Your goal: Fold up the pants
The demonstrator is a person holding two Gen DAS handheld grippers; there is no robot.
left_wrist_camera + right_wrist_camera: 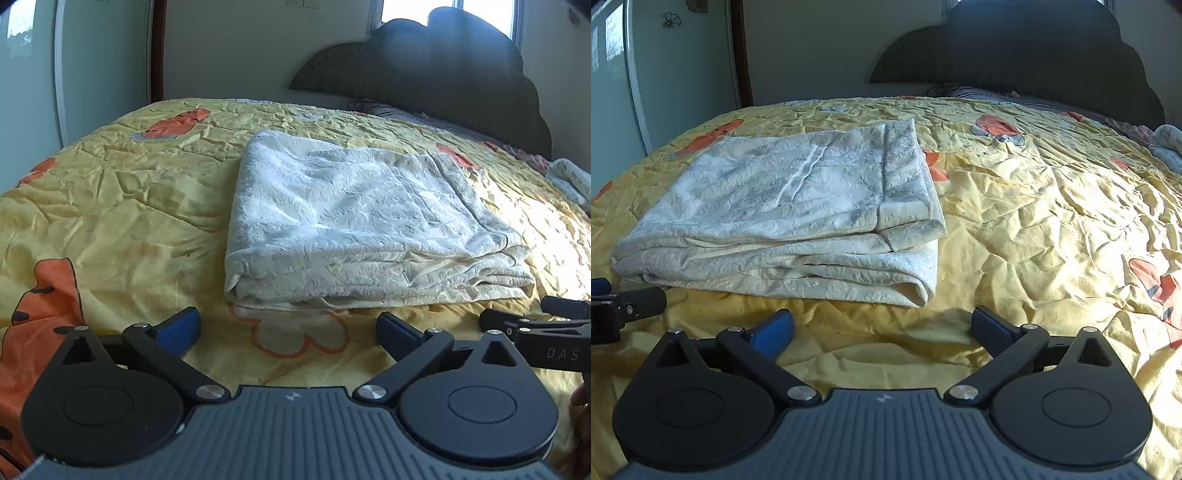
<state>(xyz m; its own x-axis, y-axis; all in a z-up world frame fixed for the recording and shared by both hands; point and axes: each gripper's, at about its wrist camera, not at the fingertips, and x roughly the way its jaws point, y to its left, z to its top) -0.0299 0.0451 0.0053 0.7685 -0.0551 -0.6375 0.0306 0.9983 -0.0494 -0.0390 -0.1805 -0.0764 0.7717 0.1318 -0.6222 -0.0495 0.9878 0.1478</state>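
The cream-white textured pants [354,221] lie folded in a flat stack of layers on the yellow bedspread [110,206]. In the right wrist view the same pants [790,218] sit left of centre, folded edge toward me. My left gripper [288,330] stands open just short of the stack's near edge, with nothing between its blue pads. My right gripper [882,328] is open too, empty, hovering over bare bedspread [1052,221] near the stack's right corner. Each gripper shows at the edge of the other's view: right gripper [546,321], left gripper [624,302].
A dark scalloped headboard [443,62] stands at the far end of the bed. A pale bundle of cloth [570,181] lies at the right edge near the pillows. A pale cabinet door [33,74] rises on the left. Part of a hand [581,402] shows low right.
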